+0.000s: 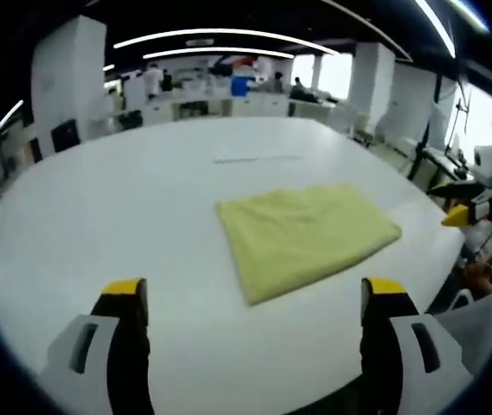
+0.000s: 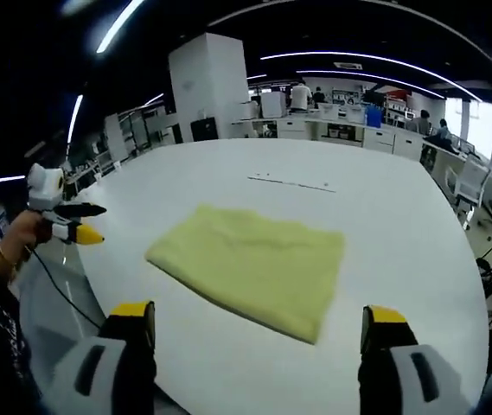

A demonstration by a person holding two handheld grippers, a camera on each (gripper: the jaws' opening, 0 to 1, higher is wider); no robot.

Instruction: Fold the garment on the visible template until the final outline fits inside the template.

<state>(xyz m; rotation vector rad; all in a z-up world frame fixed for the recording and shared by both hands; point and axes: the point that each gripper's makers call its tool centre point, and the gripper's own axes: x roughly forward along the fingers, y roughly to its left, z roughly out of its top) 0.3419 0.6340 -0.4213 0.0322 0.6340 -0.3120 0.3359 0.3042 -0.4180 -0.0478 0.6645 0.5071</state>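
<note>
A yellow garment (image 1: 306, 238) lies folded into a flat rectangle on the white table (image 1: 142, 199), right of centre in the left gripper view. My left gripper (image 1: 254, 298) hovers open above the near table edge, short of the cloth, with nothing between its jaws. At the right rim, a hand holds the right gripper (image 1: 462, 203) off the table's side. In the right gripper view the garment (image 2: 254, 264) lies just ahead of my open, empty right gripper (image 2: 258, 316). The left gripper (image 2: 77, 223) is held in a hand beyond the table's left edge.
A faint line of marks (image 1: 254, 159) crosses the table behind the cloth, also seen in the right gripper view (image 2: 293, 182). A white pillar (image 2: 209, 86), desks, chairs and several people stand far behind. The table's rounded edge (image 2: 90, 285) runs close to both grippers.
</note>
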